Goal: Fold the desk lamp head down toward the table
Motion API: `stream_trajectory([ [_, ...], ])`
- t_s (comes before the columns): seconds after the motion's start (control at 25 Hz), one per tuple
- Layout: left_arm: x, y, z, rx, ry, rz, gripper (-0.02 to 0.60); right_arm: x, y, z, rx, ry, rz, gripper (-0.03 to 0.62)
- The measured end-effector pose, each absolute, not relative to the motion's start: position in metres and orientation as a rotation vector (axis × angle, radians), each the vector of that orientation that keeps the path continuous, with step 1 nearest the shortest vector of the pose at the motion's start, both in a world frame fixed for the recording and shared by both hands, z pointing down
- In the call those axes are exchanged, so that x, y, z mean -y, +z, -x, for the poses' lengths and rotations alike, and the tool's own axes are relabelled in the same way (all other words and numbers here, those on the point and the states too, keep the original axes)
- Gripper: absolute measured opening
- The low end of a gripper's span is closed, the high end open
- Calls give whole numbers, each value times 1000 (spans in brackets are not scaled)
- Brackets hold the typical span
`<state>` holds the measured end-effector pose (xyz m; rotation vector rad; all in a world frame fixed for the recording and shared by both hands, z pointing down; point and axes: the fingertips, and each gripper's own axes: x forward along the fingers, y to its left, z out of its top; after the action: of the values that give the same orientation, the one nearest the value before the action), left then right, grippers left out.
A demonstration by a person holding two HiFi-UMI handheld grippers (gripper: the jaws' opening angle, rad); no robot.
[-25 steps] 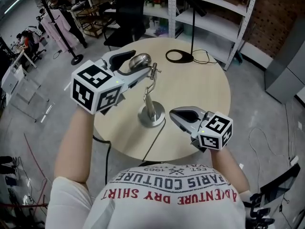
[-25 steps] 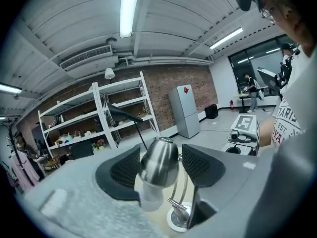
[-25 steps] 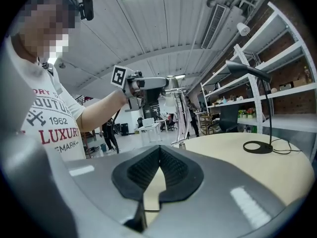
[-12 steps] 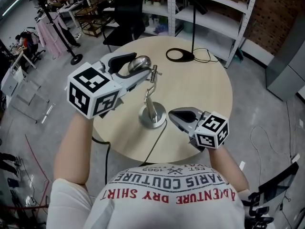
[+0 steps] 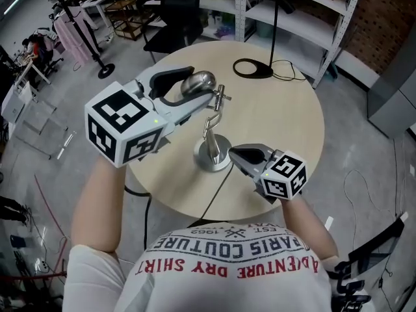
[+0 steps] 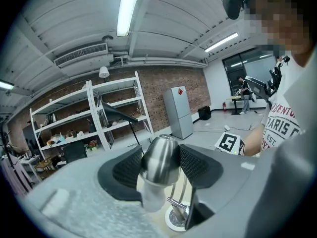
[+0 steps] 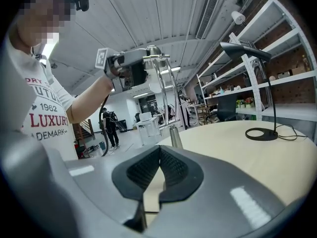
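Silver lamp head [image 5: 195,80] sat high above the table [image 5: 279,109], atop its jointed arm [image 5: 211,119], between the jaws of the left gripper [image 5: 199,84], which had just been closing and seemed to press its sides. The right gripper [image 5: 242,155], shut and empty, hovered just right of the base [image 5: 213,162].

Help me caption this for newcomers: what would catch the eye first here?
The steel lamp head, raised over the round table, sits between the pads of the left tool, whose jaws have just been closing on it. The right tool is shut and empty beside the lamp base. A black lamp stands at the table's far edge.
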<state>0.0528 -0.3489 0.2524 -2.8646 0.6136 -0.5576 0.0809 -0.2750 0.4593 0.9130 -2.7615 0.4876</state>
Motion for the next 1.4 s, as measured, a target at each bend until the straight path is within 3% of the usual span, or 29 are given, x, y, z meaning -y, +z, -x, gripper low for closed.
stream_trajectory([
  [0.52,347,250,-53,-585,-530,2900,241,325,522,-39,2588,308,-906,207],
  [1.4,347,247,-53,-583,-530,2917,241,344,559,-28,2524,270,-828,155],
])
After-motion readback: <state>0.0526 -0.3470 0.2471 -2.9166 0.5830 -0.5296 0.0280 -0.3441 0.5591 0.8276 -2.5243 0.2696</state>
